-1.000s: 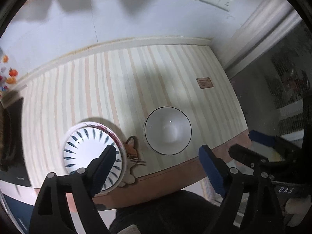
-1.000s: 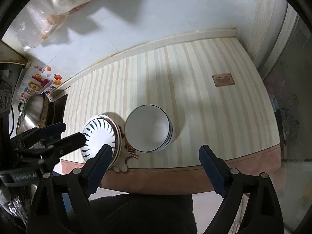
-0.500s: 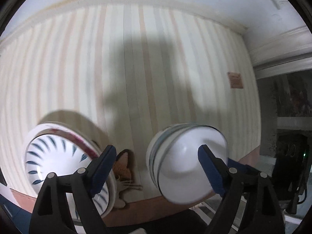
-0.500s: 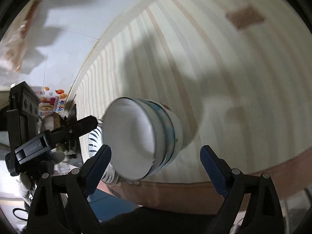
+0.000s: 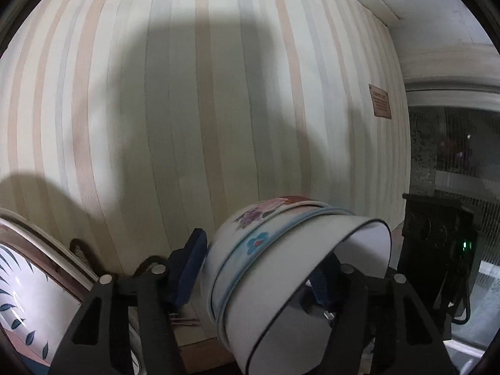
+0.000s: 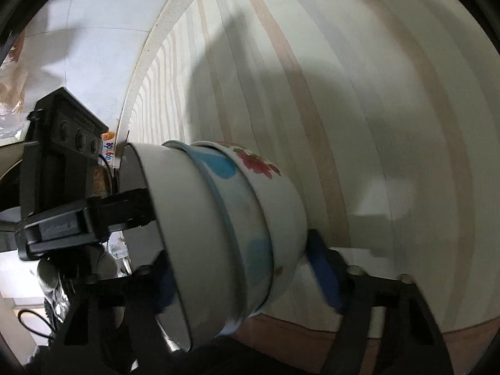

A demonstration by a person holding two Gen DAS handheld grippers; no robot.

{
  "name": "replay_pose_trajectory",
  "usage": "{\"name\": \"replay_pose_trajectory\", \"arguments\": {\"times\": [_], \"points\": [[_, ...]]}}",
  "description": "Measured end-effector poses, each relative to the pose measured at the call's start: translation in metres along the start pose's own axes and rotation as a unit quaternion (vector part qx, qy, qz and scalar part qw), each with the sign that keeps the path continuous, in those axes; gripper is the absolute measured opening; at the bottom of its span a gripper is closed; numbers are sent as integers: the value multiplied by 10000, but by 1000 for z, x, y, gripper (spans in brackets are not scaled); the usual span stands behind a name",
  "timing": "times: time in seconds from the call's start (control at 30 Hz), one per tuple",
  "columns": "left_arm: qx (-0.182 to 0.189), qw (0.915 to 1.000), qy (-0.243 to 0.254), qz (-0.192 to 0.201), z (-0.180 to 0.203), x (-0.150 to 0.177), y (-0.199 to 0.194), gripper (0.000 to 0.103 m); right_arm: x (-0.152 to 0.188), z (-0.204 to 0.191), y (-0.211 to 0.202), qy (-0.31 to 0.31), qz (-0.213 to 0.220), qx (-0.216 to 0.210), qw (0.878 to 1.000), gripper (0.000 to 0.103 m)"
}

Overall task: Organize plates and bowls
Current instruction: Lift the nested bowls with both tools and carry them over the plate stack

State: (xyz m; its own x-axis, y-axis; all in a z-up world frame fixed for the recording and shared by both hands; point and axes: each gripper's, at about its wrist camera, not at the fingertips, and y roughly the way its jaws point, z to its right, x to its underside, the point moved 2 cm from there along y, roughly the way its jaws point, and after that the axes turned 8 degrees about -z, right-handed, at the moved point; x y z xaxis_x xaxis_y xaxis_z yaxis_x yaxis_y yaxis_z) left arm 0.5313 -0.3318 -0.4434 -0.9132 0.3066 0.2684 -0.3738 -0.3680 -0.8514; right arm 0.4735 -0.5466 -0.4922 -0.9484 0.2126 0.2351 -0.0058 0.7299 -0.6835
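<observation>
— Where is the stack of bowls [image 5: 281, 268] right now?

— Near the front edge of the striped table [image 5: 218, 93], between both pairs of jaws. Three bowls are nested: a plain white one with a dark rim on top, a blue-flowered one under it, a red-flowered one at the bottom. In both wrist views the stack appears strongly tilted.

— And the left gripper [image 5: 253, 268]?

— Its jaws have just been closing, with the stack between them. One blue pad sits at the stack's side, the other is at the far rim; I can't tell whether they press yet.

— The right gripper [image 6: 240, 278]?

— Likewise just closing around the same stack [image 6: 225, 228]; its grip is equally unclear.

— Anything else?

— A stack of plates [image 5: 28, 297] with blue leaf marks lies just left of the bowls.
</observation>
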Motion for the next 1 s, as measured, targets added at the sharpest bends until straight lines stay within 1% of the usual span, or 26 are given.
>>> {"name": "replay_pose_trajectory", "arguments": {"times": [0.1, 0.33, 0.43, 0.53, 0.67, 0.87, 1.0], "points": [[-36, 9999, 51, 134, 2, 1, -1, 58, -2, -1, 2, -28, 50, 44, 10000, 63], [-118, 9994, 37, 332, 4, 5, -6, 58, -6, -8, 7, -176, 108, 68, 9998, 63], [-144, 9994, -11, 300, 4, 6, -9, 58, -8, -12, 8, -169, 79, 55, 9998, 63], [-256, 9992, -75, 282, 4, 9, -12, 58, -12, -17, 12, -94, -41, 20, 9999, 63], [-259, 9992, -134, 274, 6, 13, -21, 58, -14, -26, 13, -93, -146, -23, 9998, 63], [-273, 9985, -191, 431, 3, 24, -48, 58, -17, -60, 13, -270, -246, -13, 9993, 63], [-256, 9973, -363, 581, -10, 35, -71, 58, -20, -85, 15, -431, -385, -21, 9983, 63]]}}
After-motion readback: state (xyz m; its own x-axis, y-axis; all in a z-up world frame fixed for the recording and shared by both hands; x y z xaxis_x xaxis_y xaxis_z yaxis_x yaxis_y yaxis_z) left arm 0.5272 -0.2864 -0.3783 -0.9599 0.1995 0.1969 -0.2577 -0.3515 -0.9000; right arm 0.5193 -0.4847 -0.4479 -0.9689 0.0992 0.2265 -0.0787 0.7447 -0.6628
